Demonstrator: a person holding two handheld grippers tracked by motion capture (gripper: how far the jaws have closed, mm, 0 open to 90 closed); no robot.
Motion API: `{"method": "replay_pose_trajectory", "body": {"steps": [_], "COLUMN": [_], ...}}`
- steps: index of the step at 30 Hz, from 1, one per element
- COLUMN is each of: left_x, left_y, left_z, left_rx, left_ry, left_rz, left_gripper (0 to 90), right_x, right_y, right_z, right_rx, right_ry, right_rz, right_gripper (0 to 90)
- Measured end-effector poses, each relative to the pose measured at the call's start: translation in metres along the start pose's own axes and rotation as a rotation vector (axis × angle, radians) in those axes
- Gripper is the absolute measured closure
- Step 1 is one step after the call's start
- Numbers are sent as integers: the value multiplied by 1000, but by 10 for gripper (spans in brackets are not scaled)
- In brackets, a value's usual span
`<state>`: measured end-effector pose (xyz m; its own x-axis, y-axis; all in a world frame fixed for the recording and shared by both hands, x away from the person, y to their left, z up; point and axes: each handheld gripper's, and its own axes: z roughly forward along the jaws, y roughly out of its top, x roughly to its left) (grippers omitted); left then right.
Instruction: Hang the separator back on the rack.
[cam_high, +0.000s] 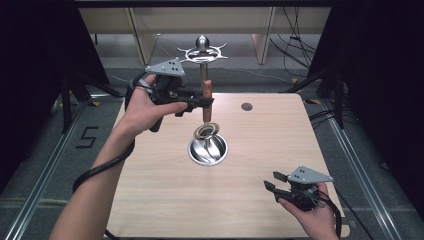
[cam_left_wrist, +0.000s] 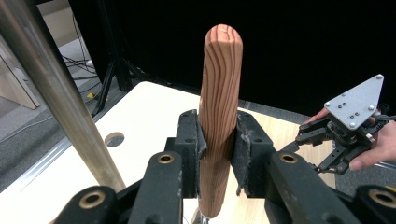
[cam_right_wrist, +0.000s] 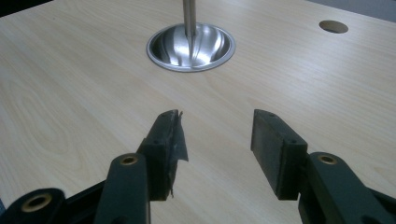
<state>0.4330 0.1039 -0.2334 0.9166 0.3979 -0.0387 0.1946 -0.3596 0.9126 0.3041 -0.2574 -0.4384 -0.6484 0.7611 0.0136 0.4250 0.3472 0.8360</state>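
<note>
Jaws of the left gripper (cam_high: 202, 101) squeeze a wooden handle (cam_left_wrist: 218, 116) upright above the steel bowl base (cam_high: 207, 149), ready to hang. Right gripper (cam_high: 280, 186) waits wide open, holding nothing, over the table (cam_high: 165, 200).

A lab — black curtains (cam_high: 30, 75), floor rails (cam_high: 47, 165), loose cables (cam_high: 295, 45).

High view: fixed above the person's side, facing forward and down; takes in the whole table (cam_high: 165, 200) from well back.
Left gripper view: rides on the left gripper (cam_left_wrist: 218, 149), looking along its jaws across the table toward the dark far side; very close to the wooden handle (cam_left_wrist: 219, 93).
Right gripper view: rides on the right gripper (cam_right_wrist: 217, 135), low and near the tabletop, facing the steel base dish (cam_right_wrist: 190, 46).
Shared: dish, stand pole (cam_left_wrist: 56, 93), cable hole (cam_right_wrist: 333, 26).
</note>
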Motion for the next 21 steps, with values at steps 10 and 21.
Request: {"method": "replay_pose_trajectory", "body": {"steps": [10,21], "left_x": [1,2], "left_y": [4,8], "left_z": [0,-1], "left_rx": [-9,-9], "left_ry": [-4,6], "left_rz": [-2,5], "left_gripper": [727,728], "right_x": [0,0], "right_y": [0,0], "right_z": [0,0], "right_rx": [-3,3], "right_ry": [-5,0], "right_rz": [4,4], "right_gripper": [527,526]}}
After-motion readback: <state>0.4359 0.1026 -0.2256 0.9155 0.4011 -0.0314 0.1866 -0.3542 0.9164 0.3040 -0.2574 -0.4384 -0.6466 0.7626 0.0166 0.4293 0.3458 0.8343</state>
